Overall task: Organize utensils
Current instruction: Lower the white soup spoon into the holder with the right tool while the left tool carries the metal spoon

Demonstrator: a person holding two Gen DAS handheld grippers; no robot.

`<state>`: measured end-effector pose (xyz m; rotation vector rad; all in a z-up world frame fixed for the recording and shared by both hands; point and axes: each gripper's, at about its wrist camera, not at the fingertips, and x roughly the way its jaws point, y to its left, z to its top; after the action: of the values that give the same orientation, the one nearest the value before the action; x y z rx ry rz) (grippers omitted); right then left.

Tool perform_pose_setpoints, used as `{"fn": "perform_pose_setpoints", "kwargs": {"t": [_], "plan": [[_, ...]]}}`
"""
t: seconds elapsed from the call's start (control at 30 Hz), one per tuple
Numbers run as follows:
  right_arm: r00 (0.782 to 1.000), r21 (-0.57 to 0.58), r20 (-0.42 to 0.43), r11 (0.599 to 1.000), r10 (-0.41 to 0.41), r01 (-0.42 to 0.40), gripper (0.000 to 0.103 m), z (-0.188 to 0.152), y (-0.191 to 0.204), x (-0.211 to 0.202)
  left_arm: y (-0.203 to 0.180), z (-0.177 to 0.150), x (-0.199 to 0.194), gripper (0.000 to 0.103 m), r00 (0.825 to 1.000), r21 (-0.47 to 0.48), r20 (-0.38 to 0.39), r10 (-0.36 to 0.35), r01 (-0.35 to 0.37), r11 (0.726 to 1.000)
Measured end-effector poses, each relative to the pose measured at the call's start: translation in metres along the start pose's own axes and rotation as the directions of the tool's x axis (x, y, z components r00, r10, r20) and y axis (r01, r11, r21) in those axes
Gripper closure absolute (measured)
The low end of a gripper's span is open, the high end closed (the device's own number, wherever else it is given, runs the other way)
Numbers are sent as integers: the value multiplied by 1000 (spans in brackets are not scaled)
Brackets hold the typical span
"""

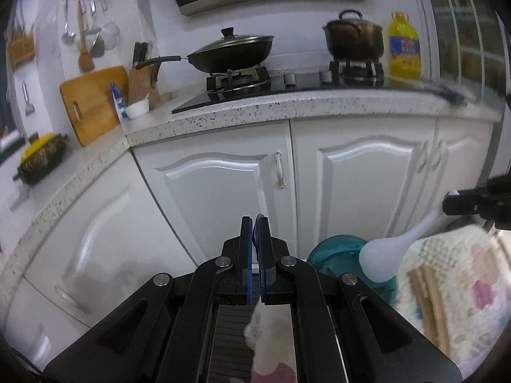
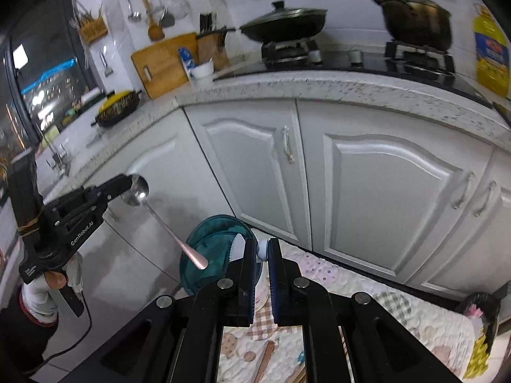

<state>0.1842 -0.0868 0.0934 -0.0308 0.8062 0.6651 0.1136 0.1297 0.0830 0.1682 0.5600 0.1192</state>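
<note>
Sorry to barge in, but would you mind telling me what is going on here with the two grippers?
A person is sorting utensils in a kitchen with a handheld gripper in each hand. The left gripper is shut on the bowl end of a metal spoon, its handle pointing down toward a teal container. The right gripper is shut on the handle of a white plastic spoon, also near the container. Wooden chopsticks lie on a patterned cloth.
</note>
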Motion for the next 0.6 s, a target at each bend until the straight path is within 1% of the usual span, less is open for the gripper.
{"fn": "perform_pose_setpoints", "kwargs": {"t": [0.1,0.2,0.37,0.47,0.6], "plan": [[999,-36,-44,999,-16,14,96,2,4,20,-12,-6,11,101,1000,34,-17,4,-3,999],[996,-54,-85,998,-22,17,96,1,5,40,-21,-13,22,101,999,45,-38,1,1,999],[991,-42,-129,999,-17,12,96,-2,0,63,-31,-24,36,101,996,42,-84,-6,10,999],[988,-25,-153,1000,-1,-3,96,-6,-2,75,-33,-29,42,101,994,32,-106,-13,16,999],[983,26,-178,998,54,-50,96,-13,-6,88,-39,-32,41,101,994,31,-110,-20,23,999]]}}
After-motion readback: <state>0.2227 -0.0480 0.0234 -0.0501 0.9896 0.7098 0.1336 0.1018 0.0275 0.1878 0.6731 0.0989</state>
